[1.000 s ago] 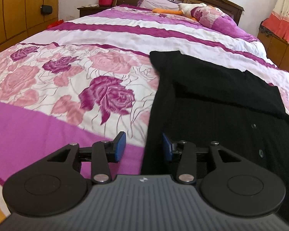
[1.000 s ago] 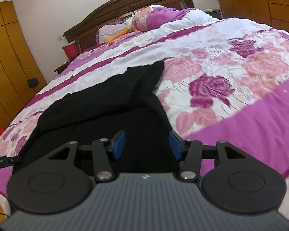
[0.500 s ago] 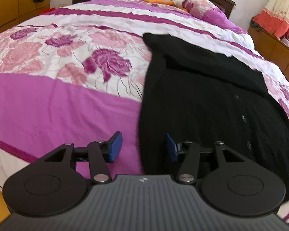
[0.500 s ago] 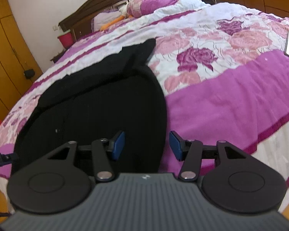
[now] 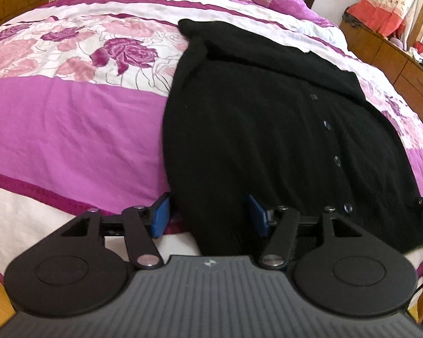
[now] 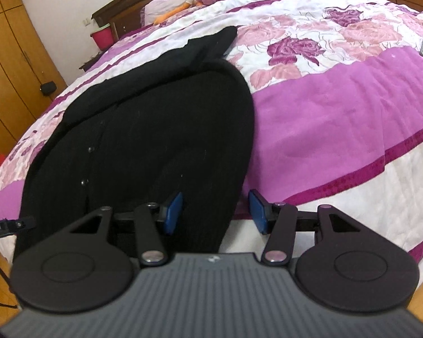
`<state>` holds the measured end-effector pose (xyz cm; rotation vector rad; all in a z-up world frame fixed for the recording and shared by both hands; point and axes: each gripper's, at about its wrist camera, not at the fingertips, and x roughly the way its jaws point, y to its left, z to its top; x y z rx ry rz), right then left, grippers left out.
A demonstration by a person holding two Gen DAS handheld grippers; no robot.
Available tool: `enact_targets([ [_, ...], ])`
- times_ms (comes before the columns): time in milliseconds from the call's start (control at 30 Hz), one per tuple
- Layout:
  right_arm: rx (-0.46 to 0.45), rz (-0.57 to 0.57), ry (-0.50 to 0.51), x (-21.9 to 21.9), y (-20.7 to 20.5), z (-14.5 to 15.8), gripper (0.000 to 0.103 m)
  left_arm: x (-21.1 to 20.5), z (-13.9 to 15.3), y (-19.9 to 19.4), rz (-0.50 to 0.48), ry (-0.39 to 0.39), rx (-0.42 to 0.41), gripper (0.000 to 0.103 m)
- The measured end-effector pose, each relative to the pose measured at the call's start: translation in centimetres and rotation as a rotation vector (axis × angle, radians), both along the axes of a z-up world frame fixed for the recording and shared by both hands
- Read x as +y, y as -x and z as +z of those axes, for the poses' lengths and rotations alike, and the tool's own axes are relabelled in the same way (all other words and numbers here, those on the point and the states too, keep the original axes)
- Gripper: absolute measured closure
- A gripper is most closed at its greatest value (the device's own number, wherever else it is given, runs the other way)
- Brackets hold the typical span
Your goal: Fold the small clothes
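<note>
Cardigan — black, buttoned, laid flat on the bed, hem at the near edge. Left gripper: jaws just widened, now spread, hem corner seen between the pads, not pinched. Right gripper: jaws spread as before, opposite hem corner between them. Both views are now nearer the hem than a second earlier.

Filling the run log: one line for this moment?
stage: approach | left gripper: open, jaws just opening, over black cardigan hem | right gripper: open, same hem
</note>
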<state>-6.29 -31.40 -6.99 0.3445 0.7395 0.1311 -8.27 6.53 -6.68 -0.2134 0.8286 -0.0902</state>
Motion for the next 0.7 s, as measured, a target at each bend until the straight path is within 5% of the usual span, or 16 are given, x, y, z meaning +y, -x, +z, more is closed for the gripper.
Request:
enact_targets([
  [400, 0.007, 0.022, -0.163, -1.0, 1.7, -1.2, 0.048, -1.2, -0.8, 1.0, -0.065, 0.054, -0.008, 0.038],
  [700, -0.036, 0.106, -0.177, -0.8, 2.2, -0.8, 0.051, -1.5, -1.6, -0.8, -0.041, 0.059, 0.015, 0.038],
])
